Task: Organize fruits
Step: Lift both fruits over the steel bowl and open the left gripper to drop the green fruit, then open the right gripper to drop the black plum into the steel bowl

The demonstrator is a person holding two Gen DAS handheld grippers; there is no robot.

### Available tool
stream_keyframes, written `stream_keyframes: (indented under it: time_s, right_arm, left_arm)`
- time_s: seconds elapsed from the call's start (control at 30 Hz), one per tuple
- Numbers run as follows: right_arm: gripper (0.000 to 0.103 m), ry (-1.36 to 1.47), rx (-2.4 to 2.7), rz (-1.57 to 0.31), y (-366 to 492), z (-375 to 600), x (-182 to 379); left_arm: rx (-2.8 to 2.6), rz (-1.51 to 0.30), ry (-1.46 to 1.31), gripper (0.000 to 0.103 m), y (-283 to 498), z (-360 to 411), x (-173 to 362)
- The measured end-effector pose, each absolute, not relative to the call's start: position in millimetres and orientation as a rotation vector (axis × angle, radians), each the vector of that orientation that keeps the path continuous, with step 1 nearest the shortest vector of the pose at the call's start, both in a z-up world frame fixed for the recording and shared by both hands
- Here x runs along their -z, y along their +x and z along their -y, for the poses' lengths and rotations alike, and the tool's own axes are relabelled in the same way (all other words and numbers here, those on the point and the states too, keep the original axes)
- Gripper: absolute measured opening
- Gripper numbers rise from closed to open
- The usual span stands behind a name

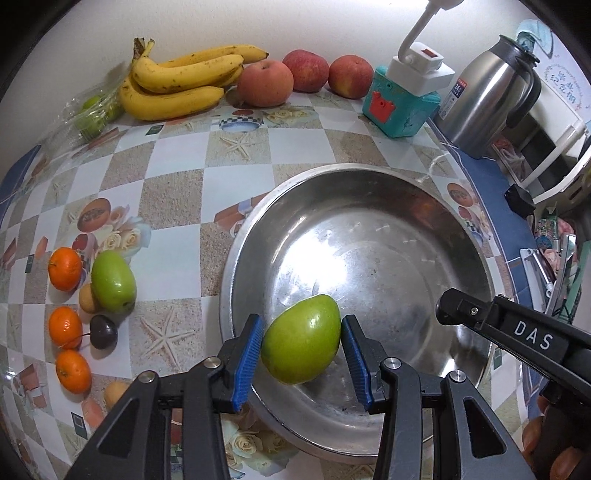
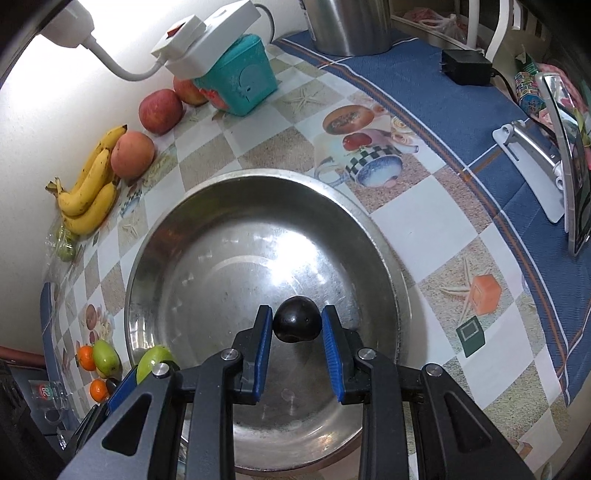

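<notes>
From the left wrist, the left gripper (image 1: 302, 350) clamps a green fruit (image 1: 301, 345) above the steel bowl (image 1: 476, 236), near its rim. From the right wrist, the right gripper (image 2: 297, 326), nearly closed, pinches a dark fruit (image 2: 296, 325) over this bowl's middle.

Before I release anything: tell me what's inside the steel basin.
The steel basin shows bare metal. A green fruit and a dark fruit are held over it; the patches beneath them and the near rim are hidden.

A plain white wall (image 1: 295, 22) backs the desk (image 1: 177, 199), which wears a checkered, blue-bordered cloth under bright lamp light.
</notes>
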State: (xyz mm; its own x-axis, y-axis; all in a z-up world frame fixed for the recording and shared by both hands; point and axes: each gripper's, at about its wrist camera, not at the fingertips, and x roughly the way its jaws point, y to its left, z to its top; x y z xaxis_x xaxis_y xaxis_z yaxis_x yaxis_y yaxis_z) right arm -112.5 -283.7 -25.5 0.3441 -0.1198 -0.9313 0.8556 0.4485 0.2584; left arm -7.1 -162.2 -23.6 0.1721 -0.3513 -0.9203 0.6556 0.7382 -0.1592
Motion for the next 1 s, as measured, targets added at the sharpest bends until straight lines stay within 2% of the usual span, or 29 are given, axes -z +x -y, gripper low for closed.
stream_keyframes:
  time_s: [0.5, 0.57, 0.6, 0.9, 0.97, 1.0]
  right_arm:
    - [0.029, 0.872, 0.764, -1.035, -110, 284, 25]
    - [0.035, 0.864, 0.772, -1.042, -110, 285, 24]
    - [0.042, 0.860, 0.777, -1.044, -110, 285, 23]
    - [0.044, 0.823, 0.785, -1.055, -106, 281, 17]
    - [0.049, 0.807, 0.776, -1.066, -103, 277, 16]
    - [0.055, 0.798, 0.772, -1.071, -101, 274, 16]
  left_arm:
    - [0.732, -1.164, 0.301, 0.048, -7, 160, 11]
    - [0.726, -1.162, 0.291, 0.049, -5, 157, 8]
    - [0.722, -1.164, 0.286, 0.050, -4, 156, 7]
    - [0.604, -1.213, 0.197, 0.062, 21, 128, 0]
    - [0.548, -1.217, 0.187, 0.064, 30, 117, -2]
    - [0.517, -1.220, 0.180, 0.064, 34, 110, -2]
